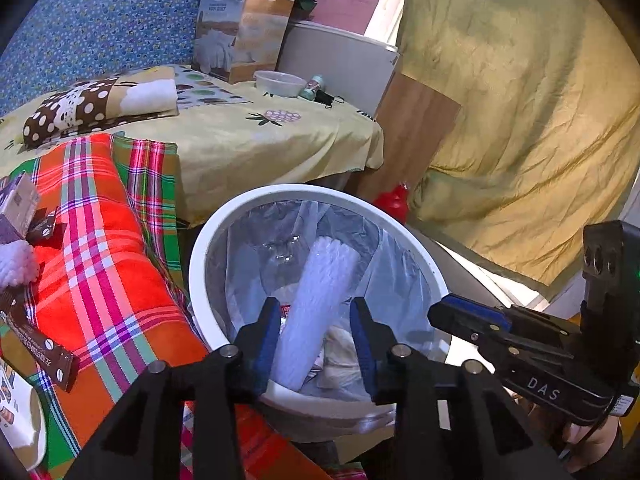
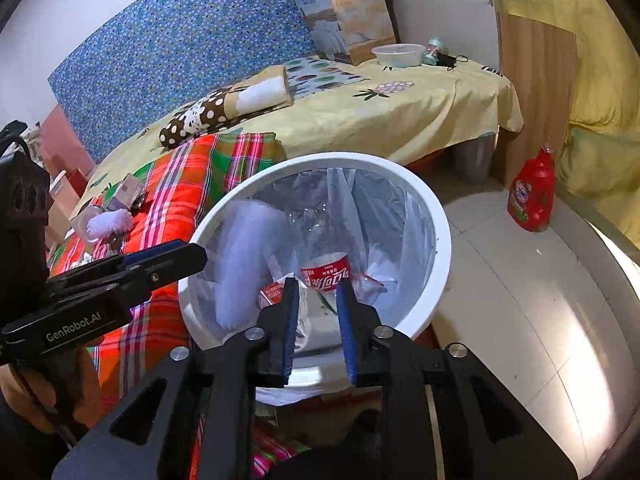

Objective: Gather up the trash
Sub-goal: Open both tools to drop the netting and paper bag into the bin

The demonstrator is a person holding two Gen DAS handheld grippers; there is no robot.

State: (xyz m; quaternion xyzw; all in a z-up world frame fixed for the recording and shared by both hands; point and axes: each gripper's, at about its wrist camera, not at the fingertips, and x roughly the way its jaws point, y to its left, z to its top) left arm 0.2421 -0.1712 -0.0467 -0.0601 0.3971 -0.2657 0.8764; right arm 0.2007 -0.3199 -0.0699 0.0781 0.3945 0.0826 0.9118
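Note:
A white round bin [image 1: 208, 240] [image 2: 440, 232] lined with a clear bag stands on the floor beside the bed. My left gripper [image 1: 316, 314] hovers over its near rim, open. A white fluffy roll [image 1: 320, 280] stands slanted inside the bin between the fingers, clear of both blue pads. In the right wrist view this roll [image 2: 244, 248] is blurred against the bin's left wall. My right gripper [image 2: 318, 300] is open over the bin with nothing between its pads. Below it lies a clear bottle with a red label [image 2: 326, 274]. Each gripper shows in the other's view: right gripper [image 1: 436, 312], left gripper [image 2: 196, 254].
A red plaid blanket [image 1: 112, 260] on the bed carries brown wrappers [image 1: 40, 348], a small box [image 1: 20, 204] and a fuzzy white item [image 2: 110, 222]. A plastic bowl [image 2: 398, 54] sits at the bed's far end. A red detergent bottle [image 2: 532, 196] stands on the tiled floor.

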